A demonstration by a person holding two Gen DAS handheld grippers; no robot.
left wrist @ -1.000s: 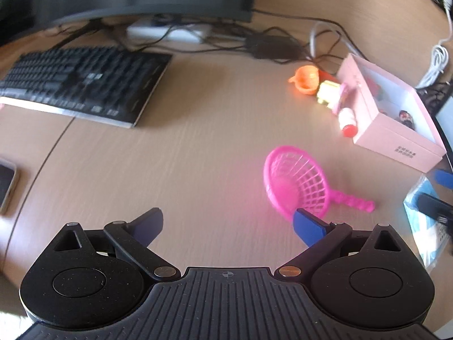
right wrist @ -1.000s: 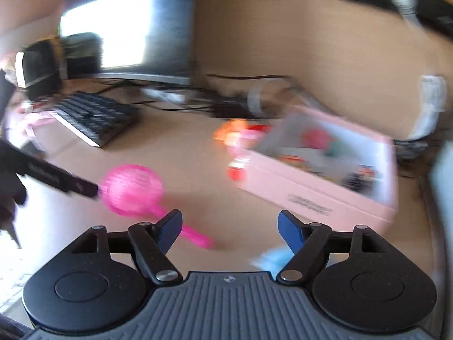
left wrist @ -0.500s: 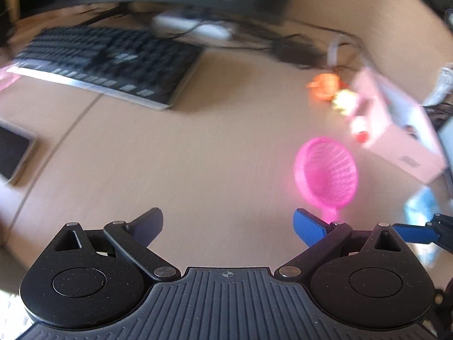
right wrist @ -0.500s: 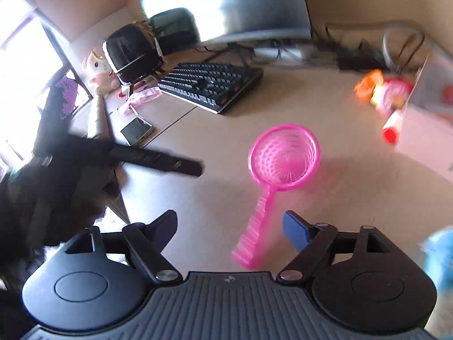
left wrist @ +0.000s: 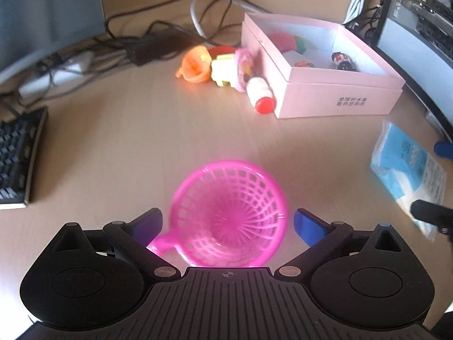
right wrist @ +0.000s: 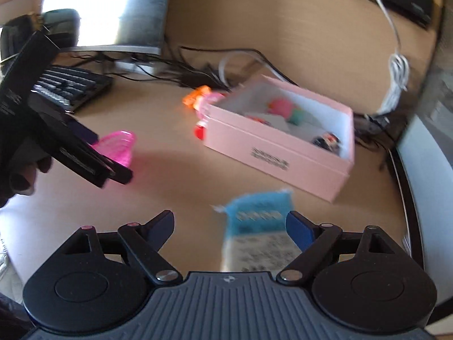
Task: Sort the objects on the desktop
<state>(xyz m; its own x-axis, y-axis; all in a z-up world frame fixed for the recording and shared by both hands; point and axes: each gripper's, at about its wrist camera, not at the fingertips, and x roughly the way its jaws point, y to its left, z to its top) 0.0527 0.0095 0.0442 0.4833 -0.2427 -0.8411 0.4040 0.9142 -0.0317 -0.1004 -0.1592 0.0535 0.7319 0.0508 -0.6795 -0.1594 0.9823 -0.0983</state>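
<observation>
Both grippers spread, left gripper (left wrist: pixel 228 222) around pink strainer (left wrist: pixel 230 212)

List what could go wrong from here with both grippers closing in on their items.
1. The left gripper is open around the pink strainer; its round mesh bowl could slip or flex when squeezed.
2. The right gripper is open over the blue packet, which lies flat and thin and may slide instead of lifting.
3. Toys crowd the outer wall of the pink box; a careless drop could knock them.
</observation>
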